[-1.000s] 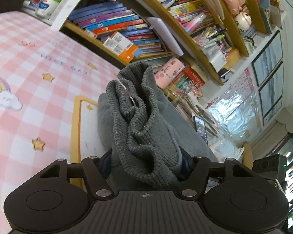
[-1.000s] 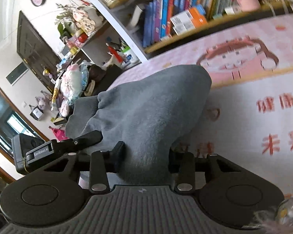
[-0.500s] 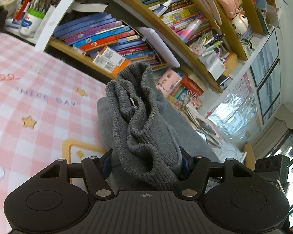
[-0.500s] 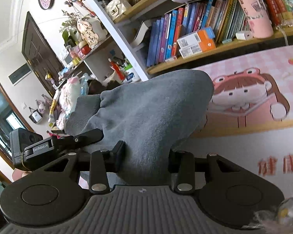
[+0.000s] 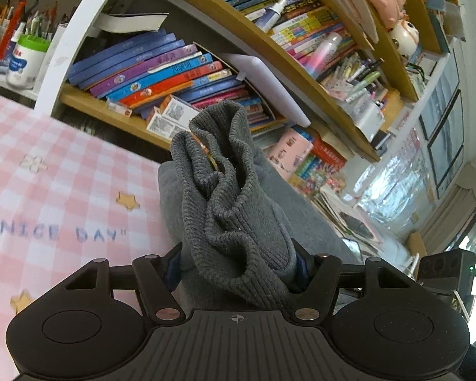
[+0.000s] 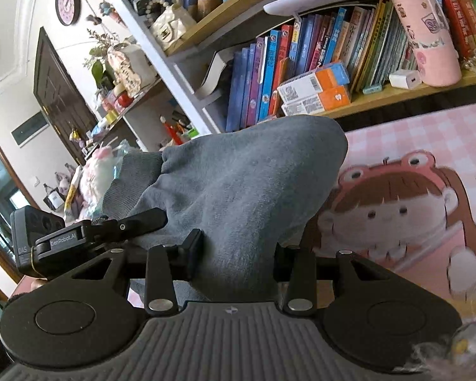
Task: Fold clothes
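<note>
Tongs L [image 5: 238, 262] & R [image 6: 236, 254] both clenched on grey sweater [image 6: 238, 184], above pink checked cloth [image 5: 63, 197].

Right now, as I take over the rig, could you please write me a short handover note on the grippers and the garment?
Left gripper: shut on the ribbed hem of the grey sweater, bunched between the fingers.
Right gripper: shut on a smooth part of the same sweater.
Sweater: held up off the pink mat in front of the bookshelf, draped between both grippers.
Done: both grasps made, sweater lifted.
Left: no finished fold shows; lay it down on the mat and fold it.
</note>
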The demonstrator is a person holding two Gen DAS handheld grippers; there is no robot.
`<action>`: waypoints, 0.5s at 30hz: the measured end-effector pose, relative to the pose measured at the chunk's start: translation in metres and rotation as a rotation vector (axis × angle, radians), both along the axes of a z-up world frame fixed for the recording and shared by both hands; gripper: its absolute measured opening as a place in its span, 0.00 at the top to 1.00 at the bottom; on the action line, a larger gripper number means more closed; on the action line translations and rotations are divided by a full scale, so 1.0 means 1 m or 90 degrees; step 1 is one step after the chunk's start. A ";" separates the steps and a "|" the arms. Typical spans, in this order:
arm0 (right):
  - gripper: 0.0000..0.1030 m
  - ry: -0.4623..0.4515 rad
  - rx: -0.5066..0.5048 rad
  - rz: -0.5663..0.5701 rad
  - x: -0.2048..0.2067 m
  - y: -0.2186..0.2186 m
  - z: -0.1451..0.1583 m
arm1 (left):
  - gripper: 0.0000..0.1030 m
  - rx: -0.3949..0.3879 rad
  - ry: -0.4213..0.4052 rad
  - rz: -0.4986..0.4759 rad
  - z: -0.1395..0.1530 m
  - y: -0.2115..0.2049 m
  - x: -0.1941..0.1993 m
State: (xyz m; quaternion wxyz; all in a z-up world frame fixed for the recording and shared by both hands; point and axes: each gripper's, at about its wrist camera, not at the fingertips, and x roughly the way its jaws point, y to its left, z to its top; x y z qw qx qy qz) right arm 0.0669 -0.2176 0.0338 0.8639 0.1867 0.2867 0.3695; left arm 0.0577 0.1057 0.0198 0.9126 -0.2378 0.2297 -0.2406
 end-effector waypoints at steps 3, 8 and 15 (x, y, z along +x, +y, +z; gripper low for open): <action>0.64 -0.013 0.001 -0.003 0.023 0.002 -0.001 | 0.37 0.000 -0.007 0.006 0.000 0.000 0.022; 0.64 -0.026 0.005 -0.009 0.058 0.005 -0.006 | 0.37 0.001 -0.012 0.010 -0.001 0.001 0.056; 0.64 -0.020 0.014 -0.018 0.097 0.003 -0.015 | 0.37 0.007 -0.012 0.014 -0.005 -0.002 0.095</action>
